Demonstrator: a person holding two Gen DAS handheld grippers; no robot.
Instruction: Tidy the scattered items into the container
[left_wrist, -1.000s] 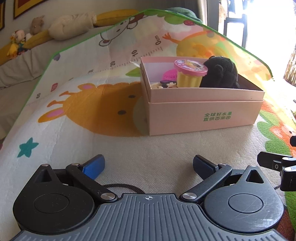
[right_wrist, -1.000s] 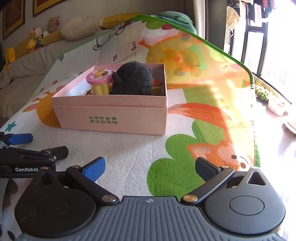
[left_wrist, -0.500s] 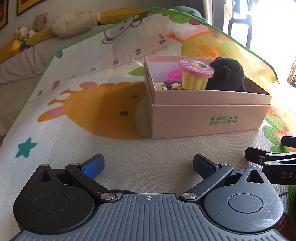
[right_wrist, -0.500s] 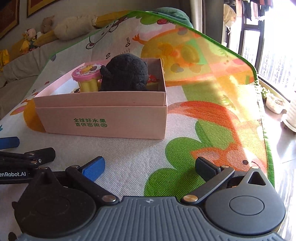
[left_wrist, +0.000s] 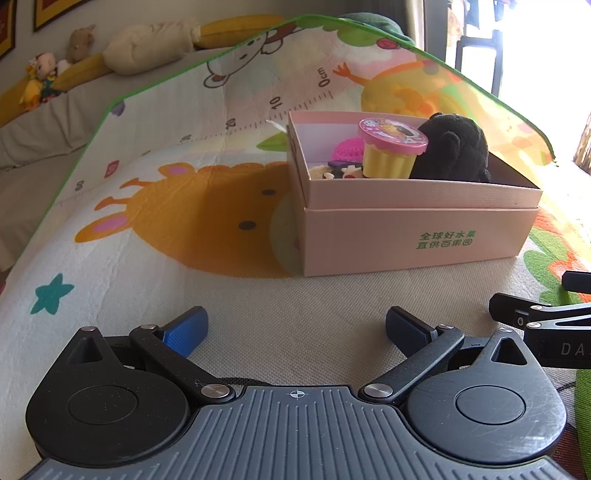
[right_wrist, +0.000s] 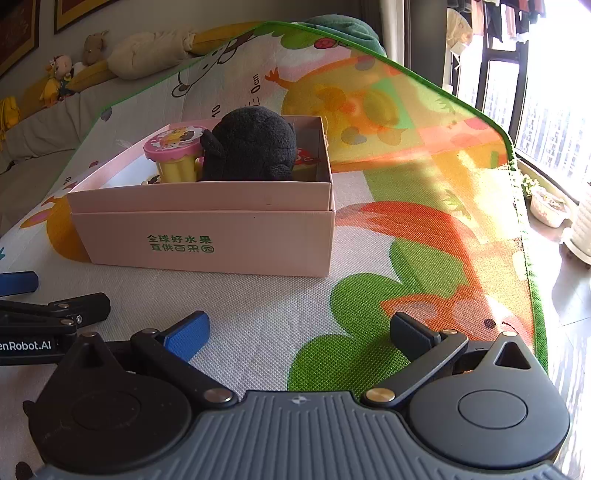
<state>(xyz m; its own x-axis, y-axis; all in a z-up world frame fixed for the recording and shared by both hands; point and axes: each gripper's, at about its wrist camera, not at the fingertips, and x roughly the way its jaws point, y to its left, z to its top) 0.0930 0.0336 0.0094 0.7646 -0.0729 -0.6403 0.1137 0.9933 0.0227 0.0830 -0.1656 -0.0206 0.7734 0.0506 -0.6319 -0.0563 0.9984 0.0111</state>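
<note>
A pink cardboard box (left_wrist: 417, 240) with green print stands on the play mat; it also shows in the right wrist view (right_wrist: 207, 236). Inside it are a black plush toy (left_wrist: 452, 147) (right_wrist: 251, 144), a yellow cup with a pink lid (left_wrist: 391, 151) (right_wrist: 175, 155), a pink mesh item (left_wrist: 347, 149) and small pieces. My left gripper (left_wrist: 295, 328) is open and empty, low over the mat in front of the box. My right gripper (right_wrist: 299, 332) is open and empty, to the right of the left one.
The colourful cartoon play mat (left_wrist: 166, 214) covers the surface. A sofa with stuffed toys (left_wrist: 48, 74) runs along the back left. A window and floor with a bowl (right_wrist: 550, 206) lie to the right past the mat's green edge.
Both grippers have shifted slightly, so the box sits a bit further right in the left view and further left in the right view. Both stay open and empty.
</note>
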